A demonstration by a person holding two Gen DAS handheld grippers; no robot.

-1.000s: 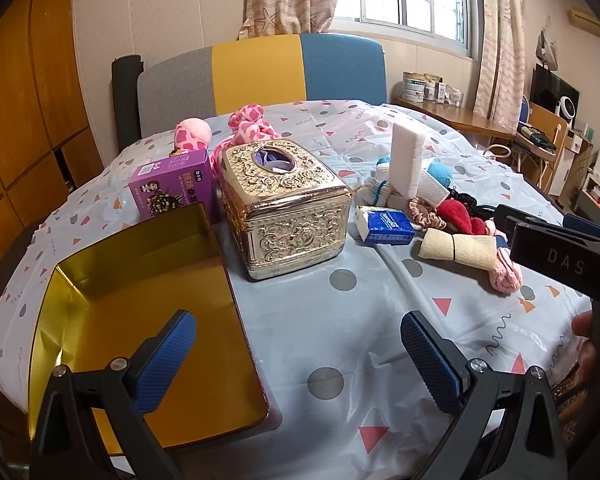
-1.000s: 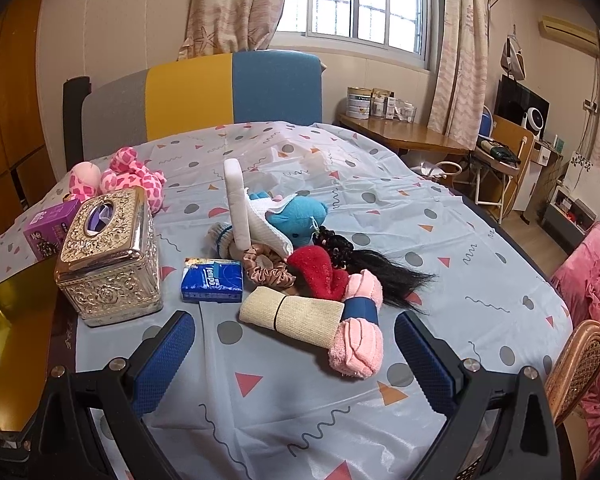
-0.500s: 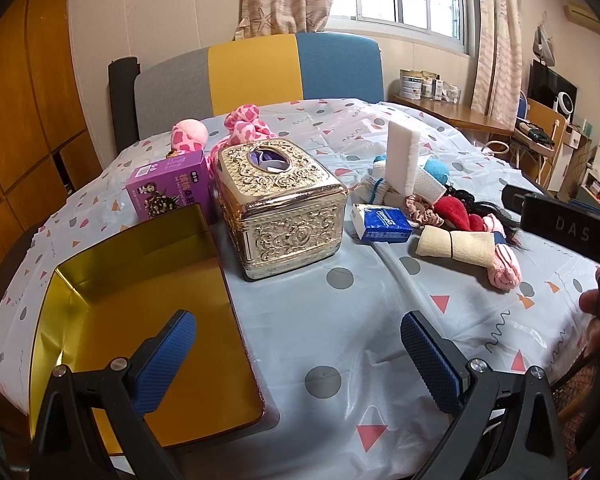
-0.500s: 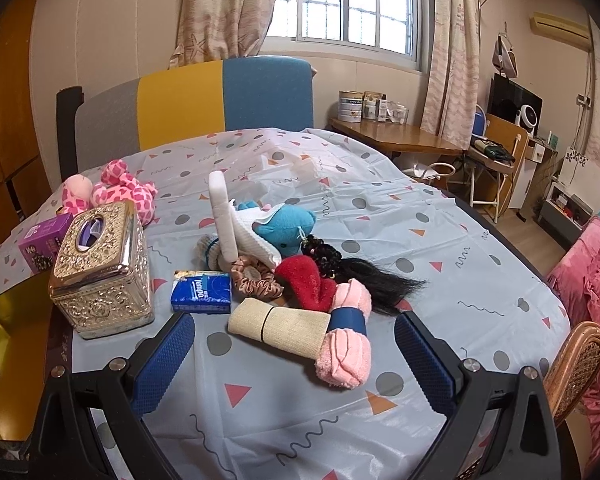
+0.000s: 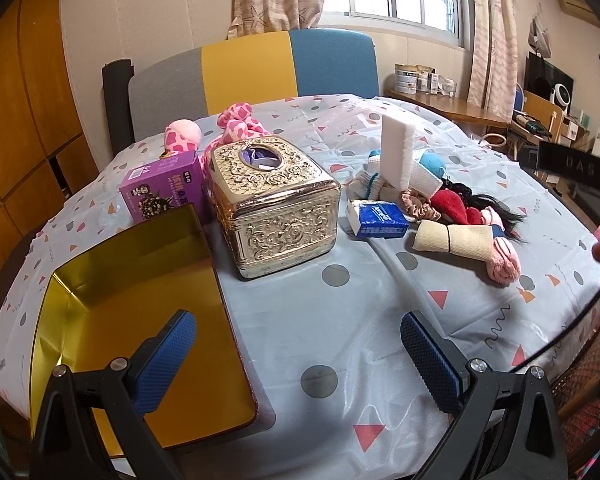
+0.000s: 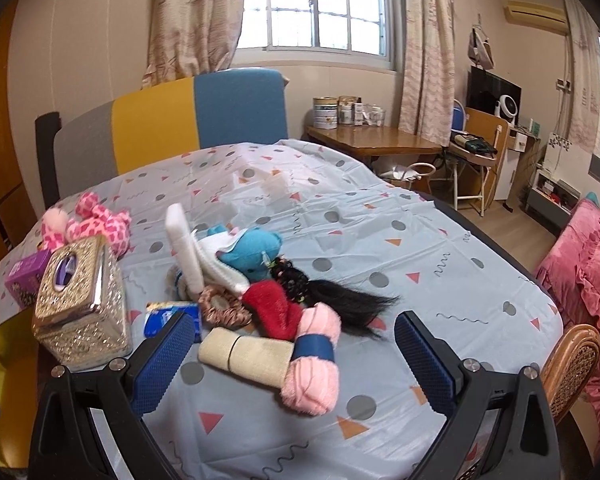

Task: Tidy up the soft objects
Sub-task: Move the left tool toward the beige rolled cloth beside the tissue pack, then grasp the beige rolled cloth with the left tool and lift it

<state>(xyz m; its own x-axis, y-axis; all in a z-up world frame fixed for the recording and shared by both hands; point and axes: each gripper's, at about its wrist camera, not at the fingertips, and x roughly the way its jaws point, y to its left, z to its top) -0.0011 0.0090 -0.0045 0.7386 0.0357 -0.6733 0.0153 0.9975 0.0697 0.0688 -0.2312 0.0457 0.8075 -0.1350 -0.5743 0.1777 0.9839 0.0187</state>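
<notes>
Sorting had apparently not begun. The gold tray (image 5: 100, 280) lay bare; the soft objects, among them the pink yarn skein (image 6: 314, 364) and beige bandage roll (image 6: 246, 354), remained heaped on the tablecloth (image 6: 420, 264). Left gripper (image 5: 300, 356) and right gripper (image 6: 294, 354) were both spread wide, grasping nothing.

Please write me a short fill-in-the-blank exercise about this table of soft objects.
1. The band around the pink yarn skein is ____.
2. The white sponge block stands ____.
3. The open gold metal tin is ____ of soft objects.
4. Both the left gripper and right gripper are ____.

Answers: blue; upright; empty; open
</notes>
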